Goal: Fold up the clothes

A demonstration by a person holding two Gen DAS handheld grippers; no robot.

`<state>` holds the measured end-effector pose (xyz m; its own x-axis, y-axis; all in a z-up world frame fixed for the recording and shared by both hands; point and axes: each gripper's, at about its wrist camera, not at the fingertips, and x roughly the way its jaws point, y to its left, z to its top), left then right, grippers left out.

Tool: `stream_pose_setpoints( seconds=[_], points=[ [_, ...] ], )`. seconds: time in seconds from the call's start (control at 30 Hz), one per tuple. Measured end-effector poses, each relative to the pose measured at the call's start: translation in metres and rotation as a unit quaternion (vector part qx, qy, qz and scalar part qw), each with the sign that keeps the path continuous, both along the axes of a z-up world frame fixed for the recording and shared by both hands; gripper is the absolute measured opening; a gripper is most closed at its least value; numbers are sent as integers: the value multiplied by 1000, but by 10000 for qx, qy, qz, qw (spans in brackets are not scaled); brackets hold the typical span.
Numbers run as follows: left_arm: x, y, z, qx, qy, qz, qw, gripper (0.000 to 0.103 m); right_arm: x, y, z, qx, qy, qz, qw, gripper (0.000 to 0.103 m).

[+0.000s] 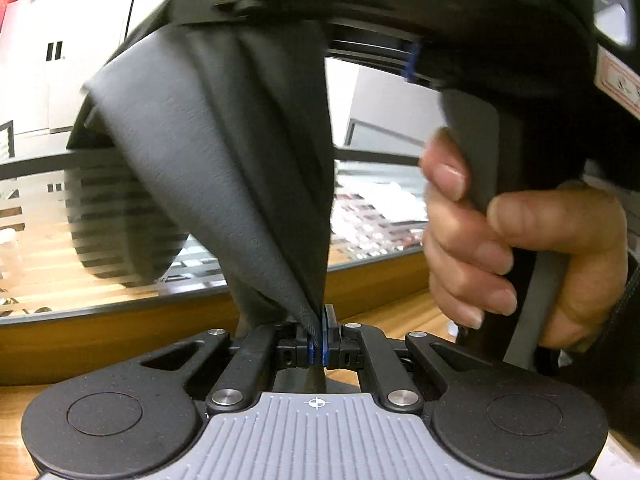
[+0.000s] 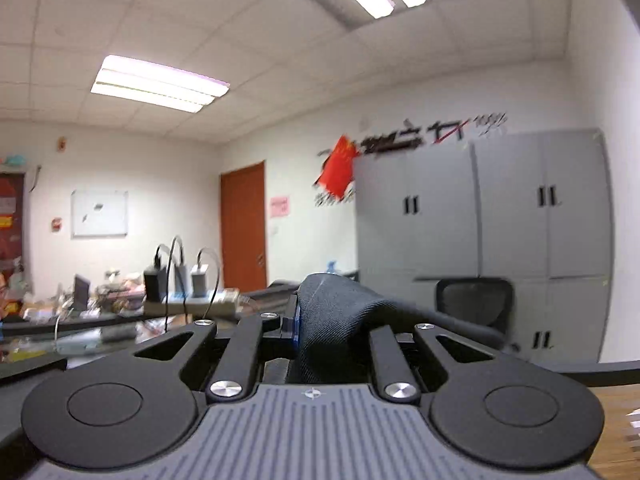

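Observation:
A dark grey garment (image 1: 224, 152) hangs taut in the air between both grippers. In the left wrist view my left gripper (image 1: 318, 332) is shut on a gathered corner of the cloth, pinched between its blue pads. From there the fabric fans upward to the right gripper's head overhead. A person's hand (image 1: 480, 248) grips that gripper's grey handle (image 1: 492, 152). In the right wrist view my right gripper (image 2: 316, 320) points level across the room. It is shut on a bunched fold of the garment (image 2: 340, 304), which drapes over and hides its right finger.
A wooden table (image 1: 100, 332) lies below the left gripper, with a glass partition behind it. Ahead of the right gripper are grey cabinets (image 2: 520, 208), a black office chair (image 2: 476, 300), a brown door (image 2: 244, 224) and a cluttered desk with chargers (image 2: 180, 276).

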<state>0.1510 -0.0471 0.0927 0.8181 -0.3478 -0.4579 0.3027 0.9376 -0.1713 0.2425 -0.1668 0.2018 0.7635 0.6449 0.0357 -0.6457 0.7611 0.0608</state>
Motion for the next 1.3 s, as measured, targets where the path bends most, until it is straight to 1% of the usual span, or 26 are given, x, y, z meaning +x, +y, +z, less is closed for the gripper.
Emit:
stream_pose_setpoints(
  seconds=[0.13,0.3,0.43,0.57,0.7,0.83,0.93,1.0,1.1,1.17,1.2,1.3],
  points=[
    [-17,-5,13,-21,-154,-112,9998,6,-31,-13,13,199,-123,-264,9994,13],
    [-40,-17,31,24,-439,-350,9984,6,-78,-31,34,284,-397,-599,9970,13],
    [-62,-32,42,16,-605,-570,9965,6,-117,-52,51,403,-503,-874,9941,13],
    [-84,-44,45,52,-654,-791,9947,6,-156,-75,64,503,-569,-1114,9909,13],
    [-104,-53,38,125,-488,-1052,9932,6,-195,-98,64,550,-478,-1171,9904,13],
    [-120,-56,14,241,-95,-1190,9926,6,-222,-118,50,435,49,-1275,9909,14],
    [-128,-53,-16,385,361,-1117,9923,6,-225,-130,26,255,664,-1407,9875,15],
    [-132,-47,-35,481,634,-998,9918,6,-226,-137,5,124,1145,-1484,9822,15],
    [-133,-33,-61,542,1076,-683,9904,6,-224,-146,-34,-69,1815,-1589,9704,16],
    [-131,-21,-79,543,1396,-388,9879,6,-220,-147,-62,-358,2316,-1620,9585,17],
    [-131,-17,-85,531,1517,-271,9866,6,-214,-146,-82,-508,2522,-1632,9525,18],
    [-128,-5,-102,472,1845,33,9817,10,-210,-148,-122,-892,3044,-1661,9337,21]
  ],
)
